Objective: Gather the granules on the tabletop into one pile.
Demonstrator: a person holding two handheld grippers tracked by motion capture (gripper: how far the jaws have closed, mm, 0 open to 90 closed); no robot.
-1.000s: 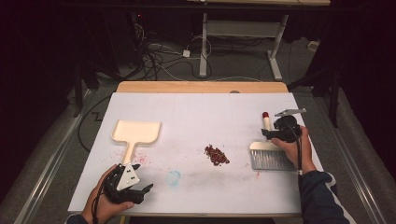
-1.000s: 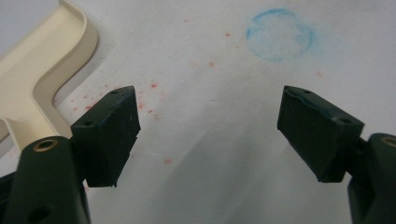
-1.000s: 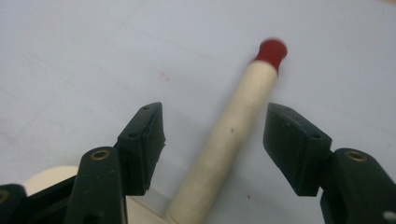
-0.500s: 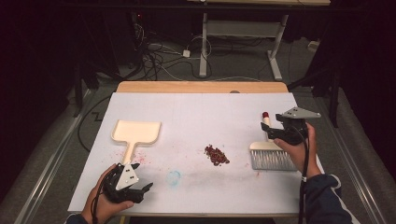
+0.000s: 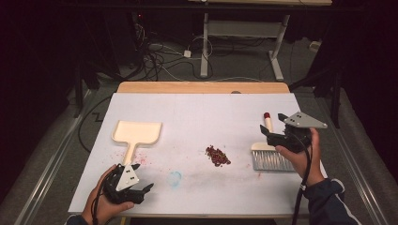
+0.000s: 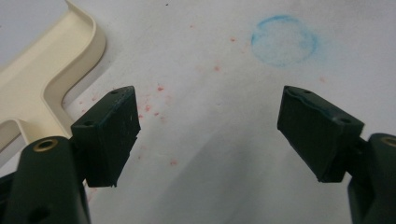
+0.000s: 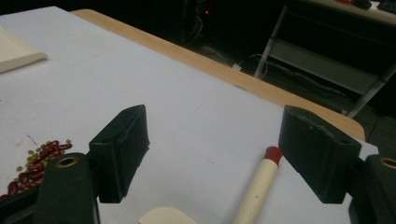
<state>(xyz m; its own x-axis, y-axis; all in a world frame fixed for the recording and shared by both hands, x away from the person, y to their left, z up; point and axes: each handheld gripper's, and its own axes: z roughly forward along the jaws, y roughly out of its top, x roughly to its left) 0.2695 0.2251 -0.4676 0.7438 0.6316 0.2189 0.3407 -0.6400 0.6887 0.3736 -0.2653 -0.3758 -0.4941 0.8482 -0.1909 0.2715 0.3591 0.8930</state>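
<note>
Now we hold our right gripper [image 5: 274, 129], jaws just opened and empty, above the brush [image 5: 268, 151] near the table's [image 5: 197, 108] right edge.

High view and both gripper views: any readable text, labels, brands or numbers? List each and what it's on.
None: no readable text, brand or number in any view.
Dustpan: plain cream, no marking.
Brush: no label visible on handle or head.
White table sheet: only a blue ring stain and red specks, no writing.
Grey plates on both grippers: small holes, no lettering.
</note>
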